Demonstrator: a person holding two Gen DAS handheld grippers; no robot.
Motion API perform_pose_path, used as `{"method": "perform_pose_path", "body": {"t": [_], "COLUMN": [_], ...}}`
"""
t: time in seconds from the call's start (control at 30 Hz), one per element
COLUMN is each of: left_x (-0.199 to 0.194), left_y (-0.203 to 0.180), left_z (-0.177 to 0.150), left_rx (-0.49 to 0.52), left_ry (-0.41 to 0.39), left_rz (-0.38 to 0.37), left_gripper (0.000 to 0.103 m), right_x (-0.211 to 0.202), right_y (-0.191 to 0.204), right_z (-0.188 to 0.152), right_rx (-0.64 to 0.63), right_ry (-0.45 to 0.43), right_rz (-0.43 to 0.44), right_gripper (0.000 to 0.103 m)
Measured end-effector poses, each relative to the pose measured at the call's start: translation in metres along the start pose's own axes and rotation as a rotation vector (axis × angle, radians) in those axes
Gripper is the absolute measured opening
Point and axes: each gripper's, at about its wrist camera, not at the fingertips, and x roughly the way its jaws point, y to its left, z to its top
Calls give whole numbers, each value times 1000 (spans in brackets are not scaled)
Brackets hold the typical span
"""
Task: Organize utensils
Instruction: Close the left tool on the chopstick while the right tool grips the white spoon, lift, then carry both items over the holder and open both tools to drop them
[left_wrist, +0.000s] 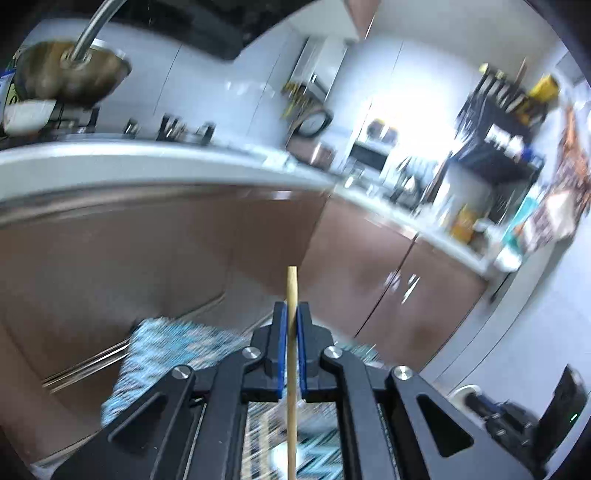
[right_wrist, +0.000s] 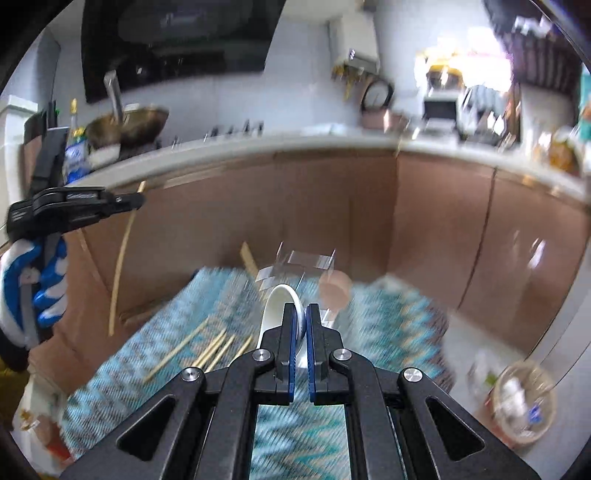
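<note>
Blue pads on the left tongs (left_wrist: 292, 310) are clamped tight on a single wooden chopstick (left_wrist: 291, 354), which stands nearly upright between them, its tip poking out at twelve o'clock and its shaft running down past the fingers to six. Beneath it lies a blurred teal-and-white zigzag cloth (left_wrist: 162, 339). Over in the right wrist view, the right tongs (right_wrist: 300, 317) are squeezed narrow on the edge of a white ceramic spoon (right_wrist: 275, 310), whose bowl juts out toward eleven o'clock above the same patterned cloth (right_wrist: 388, 325). Just at nine o'clock of those tongs, a loose bunch of chopsticks (right_wrist: 210, 347) lies scattered flat on the cloth. A little farther on, at twelve o'clock, sits a clear plastic organizer (right_wrist: 295, 266), with another pale stick leaning at its left side; motion blur hides how its compartments are laid out. Out at nine o'clock the left tongs (right_wrist: 125, 201) come into this view too, held high in a blue-and-white gloved hand (right_wrist: 40, 291), the chopstick (right_wrist: 122, 258) dangling down from them, well apart from the organizer. Beyond stand brown cabinet doors (right_wrist: 332, 206) under a pale counter (right_wrist: 258, 146), and at ten o'clock a brassy wok (right_wrist: 129, 123) rests on the stove.
</note>
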Motion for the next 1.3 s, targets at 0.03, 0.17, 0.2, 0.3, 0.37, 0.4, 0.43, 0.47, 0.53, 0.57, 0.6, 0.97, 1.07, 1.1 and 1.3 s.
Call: {"method": "perform_pose_path", "body": {"t": [0.03, 0.17, 0.2, 0.3, 0.37, 0.4, 0.43, 0.47, 0.53, 0.57, 0.6, 0.97, 1.07, 1.1, 1.3], "left_x": [0, 14, 20, 40, 59, 66, 75, 83, 96, 103, 109, 139, 135, 130, 93], "left_y": [-8, -41, -48, -67, -78, -81, -82, -84, -85, -85, -85, -75, -73, -74, -76], "left_z": [6, 21, 21, 16, 8, 3, -3, -8, -18, -24, -30, -71, -73, -73, -65], "left_rx": [-12, -30, -32, -30, -14, -7, 3, 12, 29, 37, 42, 72, 73, 76, 100], "left_ry": [-31, -129, -148, -200, -232, -243, -253, -258, -269, -277, -277, -259, -240, -243, -247], "left_rz": [-21, -53, -55, -44, -23, -14, -1, 10, 35, 48, 58, 120, 116, 119, 120], "left_gripper": [5, 5, 5, 5, 5, 5, 5, 5, 5, 5, 5, 10, 24, 26, 41], "right_x": [-1, 3, 6, 25, 41, 47, 55, 64, 80, 86, 92, 132, 133, 131, 105], "right_y": [0, -4, -5, -6, -9, -10, -10, -11, -13, -13, -13, -15, -18, -18, -16], "right_z": [6, 29, 32, 37, 37, 36, 35, 34, 30, 27, 25, -13, -19, -20, -19], "right_rx": [-2, -14, -16, -27, -26, -27, -33, -35, -33, -35, -34, -1, 20, 26, 40], "right_ry": [-23, -129, -148, -190, -204, -208, -211, -208, -199, -195, -190, -154, -136, -134, -157], "right_rz": [-17, -90, -104, -156, -179, -186, -196, -200, -204, -207, -208, -174, -149, -144, -149], "right_gripper": [5, 5, 5, 5, 5, 5, 5, 5, 5, 5, 5, 7, 12, 15, 33]}}
